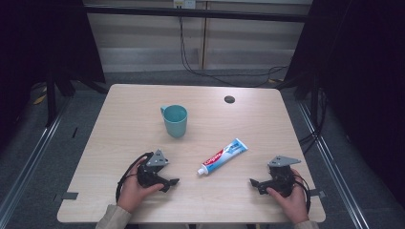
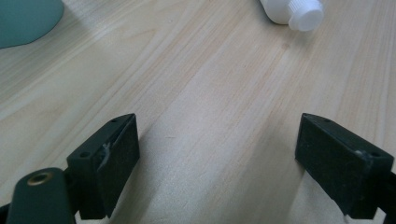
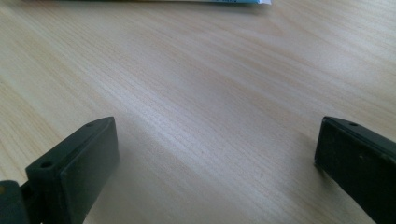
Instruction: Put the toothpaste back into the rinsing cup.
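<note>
The toothpaste tube (image 1: 223, 156) lies flat on the counter (image 1: 119, 119), between the two grippers and a little farther from the person than either, its white cap (image 1: 202, 170) pointing back toward the near edge. The left gripper (image 1: 167, 183) rests on the counter to the tube's left, well apart from it, jaws spread wide and empty; in the left gripper view the cap (image 2: 306, 14) sits ahead of them. The right gripper (image 1: 255, 183) rests to the tube's right, likewise released with only bare wood between its jaws. A teal cup (image 1: 175, 120) stands upright beyond the left gripper.
</note>
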Action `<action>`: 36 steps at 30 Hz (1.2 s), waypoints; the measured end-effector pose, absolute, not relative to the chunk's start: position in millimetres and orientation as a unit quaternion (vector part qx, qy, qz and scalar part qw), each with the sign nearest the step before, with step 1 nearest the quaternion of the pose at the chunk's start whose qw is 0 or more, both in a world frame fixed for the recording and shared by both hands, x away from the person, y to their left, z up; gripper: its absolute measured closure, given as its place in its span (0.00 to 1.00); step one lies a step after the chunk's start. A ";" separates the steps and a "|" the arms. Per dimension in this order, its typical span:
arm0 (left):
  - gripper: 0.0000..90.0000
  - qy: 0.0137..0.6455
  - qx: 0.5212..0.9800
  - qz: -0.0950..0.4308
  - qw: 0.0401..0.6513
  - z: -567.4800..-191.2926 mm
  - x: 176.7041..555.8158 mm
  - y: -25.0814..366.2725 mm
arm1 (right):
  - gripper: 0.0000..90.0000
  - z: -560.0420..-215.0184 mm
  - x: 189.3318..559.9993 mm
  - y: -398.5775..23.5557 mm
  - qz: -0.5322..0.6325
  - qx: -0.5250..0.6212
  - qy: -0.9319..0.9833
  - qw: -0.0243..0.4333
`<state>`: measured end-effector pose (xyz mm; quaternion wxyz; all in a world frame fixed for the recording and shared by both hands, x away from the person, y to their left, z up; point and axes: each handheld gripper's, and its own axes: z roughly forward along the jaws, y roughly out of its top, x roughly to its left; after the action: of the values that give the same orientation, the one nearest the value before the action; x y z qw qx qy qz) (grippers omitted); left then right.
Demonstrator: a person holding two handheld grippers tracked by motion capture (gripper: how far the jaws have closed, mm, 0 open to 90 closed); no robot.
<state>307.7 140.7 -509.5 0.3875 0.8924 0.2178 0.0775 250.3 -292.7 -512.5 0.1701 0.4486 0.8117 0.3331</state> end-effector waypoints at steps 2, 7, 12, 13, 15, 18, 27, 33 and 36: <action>0.15 0.219 0.892 0.077 0.389 -509.6 307.6 140.5 | 0.00 -512.5 250.3 -292.7 0.333 0.449 0.812 0.170; 0.15 0.218 0.892 0.076 0.387 -509.3 308.0 140.2 | 0.00 -512.5 250.3 -292.7 0.333 0.448 0.812 0.170; 0.25 0.223 0.904 0.066 0.359 -501.7 310.9 136.3 | 0.00 -512.4 250.3 -292.7 0.333 0.449 0.812 0.170; 0.25 0.226 0.907 0.061 0.350 -499.1 312.2 135.1 | 0.00 -512.4 250.3 -292.7 0.333 0.449 0.812 0.170; 0.29 0.237 0.911 0.039 0.334 -493.9 315.3 131.6 | 0.00 -512.5 250.4 -292.7 0.333 0.448 0.812 0.171; 0.28 0.228 0.926 0.021 0.299 -487.6 321.0 122.1 | 0.00 -512.5 250.4 -292.8 0.333 0.448 0.812 0.171; 0.30 0.222 0.935 -0.005 0.276 -471.8 331.3 97.5 | 0.00 -512.4 250.3 -292.7 0.333 0.448 0.812 0.170; 0.30 0.221 0.941 -0.028 0.253 -463.1 338.8 79.0 | 0.00 -512.5 250.4 -292.7 0.333 0.448 0.812 0.170; 0.31 0.223 0.942 -0.034 0.247 -459.3 340.9 70.8 | 0.00 -512.4 250.3 -292.7 0.333 0.449 0.812 0.170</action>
<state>340.9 70.8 -459.3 0.2473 0.9424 0.2227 -0.0342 250.3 -292.7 -512.4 0.1700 0.4485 0.8117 0.3332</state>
